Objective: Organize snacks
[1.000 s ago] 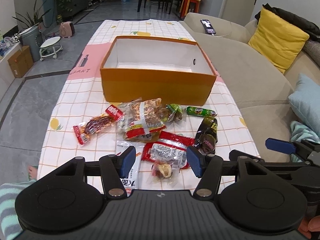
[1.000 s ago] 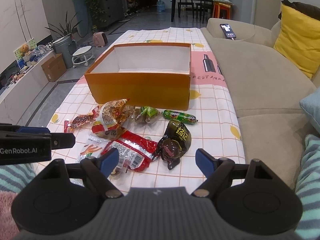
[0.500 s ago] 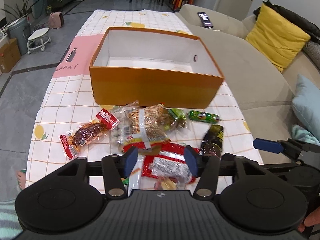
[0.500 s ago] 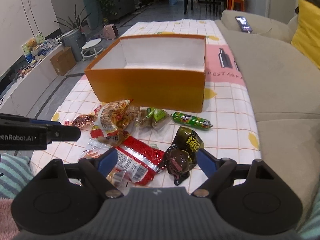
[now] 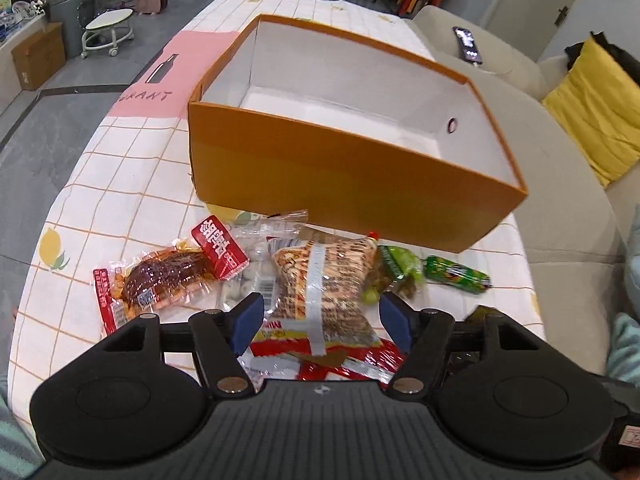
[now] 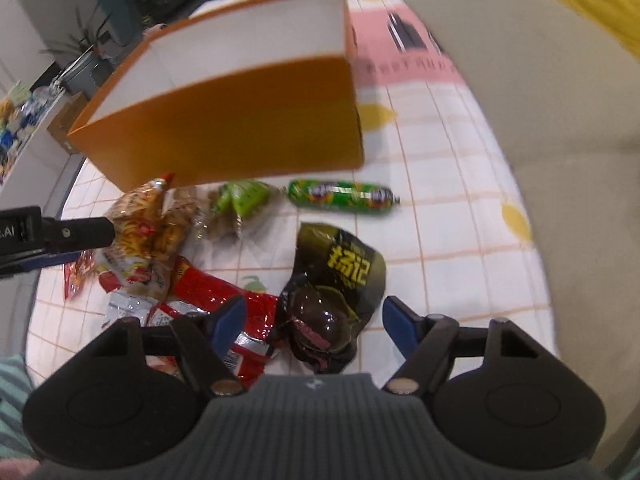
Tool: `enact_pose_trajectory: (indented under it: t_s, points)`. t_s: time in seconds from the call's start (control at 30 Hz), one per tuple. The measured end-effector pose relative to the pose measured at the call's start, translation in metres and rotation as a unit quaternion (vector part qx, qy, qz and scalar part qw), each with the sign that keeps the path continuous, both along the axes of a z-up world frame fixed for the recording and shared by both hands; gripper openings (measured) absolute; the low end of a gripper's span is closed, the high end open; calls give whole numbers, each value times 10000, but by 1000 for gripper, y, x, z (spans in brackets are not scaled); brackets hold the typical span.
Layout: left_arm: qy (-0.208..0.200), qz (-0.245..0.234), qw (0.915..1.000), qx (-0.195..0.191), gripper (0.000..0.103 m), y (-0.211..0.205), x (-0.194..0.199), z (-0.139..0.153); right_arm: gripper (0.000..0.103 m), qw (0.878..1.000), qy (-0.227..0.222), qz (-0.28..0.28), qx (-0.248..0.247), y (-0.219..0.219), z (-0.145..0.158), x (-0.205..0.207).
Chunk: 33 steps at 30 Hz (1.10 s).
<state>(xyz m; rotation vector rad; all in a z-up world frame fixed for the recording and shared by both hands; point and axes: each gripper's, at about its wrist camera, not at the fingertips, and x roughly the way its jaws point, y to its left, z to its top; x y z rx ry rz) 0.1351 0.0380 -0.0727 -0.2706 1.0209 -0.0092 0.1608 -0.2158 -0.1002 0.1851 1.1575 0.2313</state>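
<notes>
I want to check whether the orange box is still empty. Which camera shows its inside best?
The left wrist view: it looks down into the orange box, showing white walls and bare floor, no snacks visible. The right wrist view, blurred, shows mostly its orange front and inner wall tops; the floor is hidden.

"RANT" — pink tablecloth patch [image 5: 168, 80]

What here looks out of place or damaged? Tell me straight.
Nothing looks damaged or spilled. The odd part is placement: the orange box shows no snacks inside, while the packets, such as the taped noodle bag and the black pouch, lie jumbled and overlapping on the checked tablecloth in front of it.
</notes>
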Motion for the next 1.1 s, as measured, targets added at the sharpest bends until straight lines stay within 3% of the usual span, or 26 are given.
enact_pose_trajectory:
  t_s: [0.33, 0.5, 0.57, 0.6, 0.67, 0.77, 1.1]
  points:
    - [147, -42, 9997, 170, 78, -2, 12, -18, 66, 9995, 310, -94, 43, -1, -28, 15]
    - [211, -43, 9998, 34, 78, -1, 14, -23, 61, 9996, 271, -30, -39, 2, -31, 14]
    - [222, -115, 9997, -39, 67, -1, 14, -24, 59, 9997, 246, -11, -75, 3, -31, 13]
    - [220, -138, 9996, -65, 65, -1, 14, -25, 58, 9997, 234, 0, -81, 3, -32, 13]
    - [179, -158, 9997, -48, 59, -3, 12, -25, 47, 9998, 207, 27, -33, 2, -30, 10]
    - [45, -220, 9997, 74, 54, -6, 10, -23, 46, 9998, 95, 110, -105, 3, -28, 7]
    - [-368, -163, 9992, 42, 52, -4, -9, 11, 42, 9994, -325, 24, -62, -6, -5, -1]
